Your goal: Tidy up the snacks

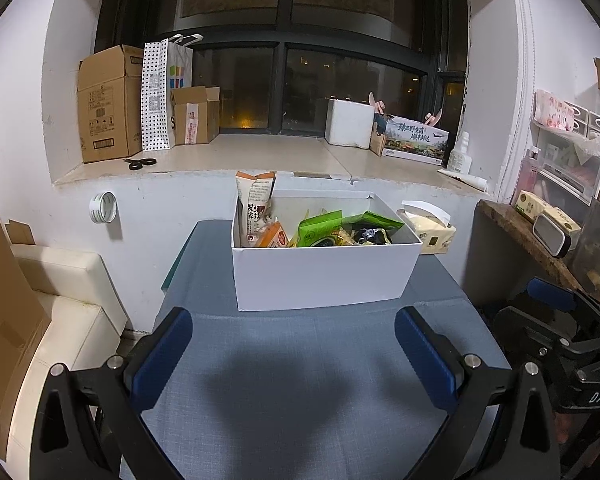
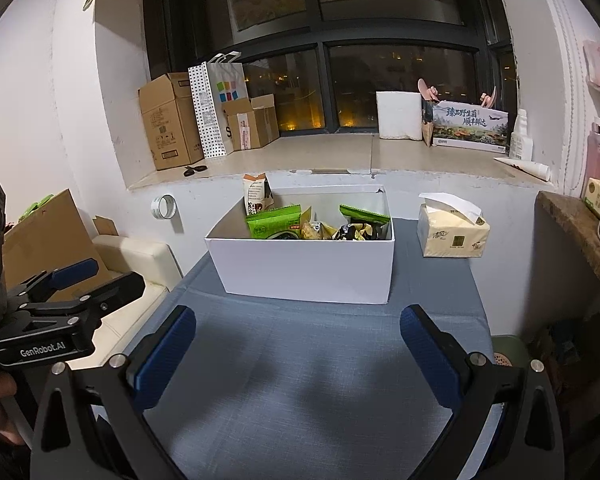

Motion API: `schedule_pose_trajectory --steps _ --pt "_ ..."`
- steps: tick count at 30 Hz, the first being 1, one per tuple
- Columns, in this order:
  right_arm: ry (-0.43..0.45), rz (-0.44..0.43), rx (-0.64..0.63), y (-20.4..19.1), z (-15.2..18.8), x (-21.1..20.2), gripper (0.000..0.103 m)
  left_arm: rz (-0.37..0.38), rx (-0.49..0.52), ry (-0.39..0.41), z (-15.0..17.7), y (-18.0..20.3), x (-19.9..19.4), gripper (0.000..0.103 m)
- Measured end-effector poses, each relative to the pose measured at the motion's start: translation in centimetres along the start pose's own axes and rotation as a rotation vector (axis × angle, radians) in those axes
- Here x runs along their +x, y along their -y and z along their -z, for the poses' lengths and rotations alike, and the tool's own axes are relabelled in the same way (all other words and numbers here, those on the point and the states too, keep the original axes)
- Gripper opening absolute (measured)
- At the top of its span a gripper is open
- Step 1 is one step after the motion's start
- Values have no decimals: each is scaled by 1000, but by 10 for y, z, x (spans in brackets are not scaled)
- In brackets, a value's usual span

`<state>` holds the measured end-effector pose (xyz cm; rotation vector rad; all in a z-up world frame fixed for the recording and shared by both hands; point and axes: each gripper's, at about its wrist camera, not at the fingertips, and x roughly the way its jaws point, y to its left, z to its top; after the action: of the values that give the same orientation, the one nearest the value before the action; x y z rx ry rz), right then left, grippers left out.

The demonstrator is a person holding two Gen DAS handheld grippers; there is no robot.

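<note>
Snack box on the blue surface (image 1: 300, 360)

Both tongs, left (image 1: 294, 356) and right (image 2: 298, 354), hang open and empty before the white box (image 1: 320, 276) of snack packets (image 1: 320, 228).

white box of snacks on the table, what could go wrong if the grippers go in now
1. The tall packet stands upright against the left wall of the white box, well above the rim; a nudge could tip it out.
2. The snacks lie piled and overlapping, so the green packet may drag its neighbours up.
3. The box looks light; pushing it could slide it into the tissue pack beside it.
</note>
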<state>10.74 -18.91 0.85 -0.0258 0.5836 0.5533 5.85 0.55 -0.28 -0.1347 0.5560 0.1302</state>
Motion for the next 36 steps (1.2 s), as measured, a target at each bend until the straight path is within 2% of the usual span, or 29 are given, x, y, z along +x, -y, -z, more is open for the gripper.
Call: schedule_pose_trajectory --steps 36 --pt "-2 -11 -11 -3 3 -1 103 3 5 -14 1 1 2 103"
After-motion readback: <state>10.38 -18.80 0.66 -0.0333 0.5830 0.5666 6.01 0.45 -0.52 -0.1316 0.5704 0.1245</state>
